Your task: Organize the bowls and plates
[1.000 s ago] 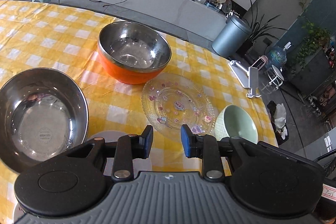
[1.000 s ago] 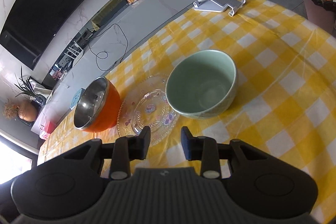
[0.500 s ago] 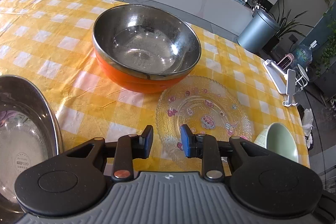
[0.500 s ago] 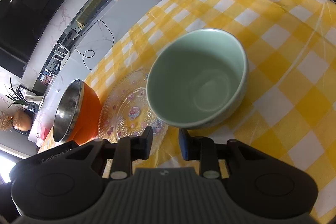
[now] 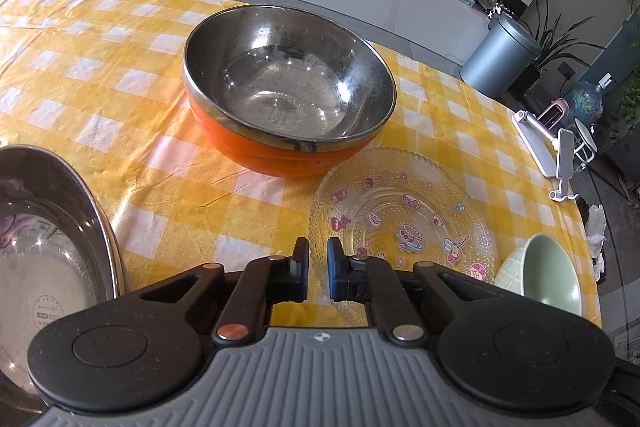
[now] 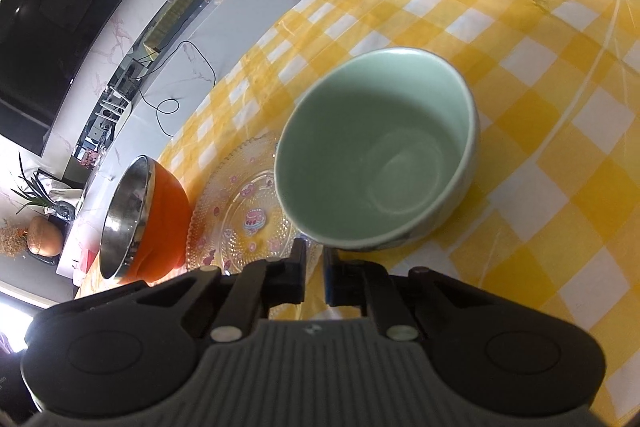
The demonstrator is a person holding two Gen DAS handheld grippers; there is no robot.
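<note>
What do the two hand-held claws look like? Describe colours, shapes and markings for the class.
Both match. The left claw and right claw have black fingers with blue pads, black linkage arms with metal rivets, two round black discs, and a grey ribbed body bearing a small round emblem.

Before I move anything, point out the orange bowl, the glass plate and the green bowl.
orange bowl [image 5: 280, 155]: left wrist view, on its orange outer wall.
glass plate [image 5: 404, 199]: left wrist view, on its clear patterned middle.
green bowl [image 6: 384, 163]: right wrist view, on its inner wall.
</note>
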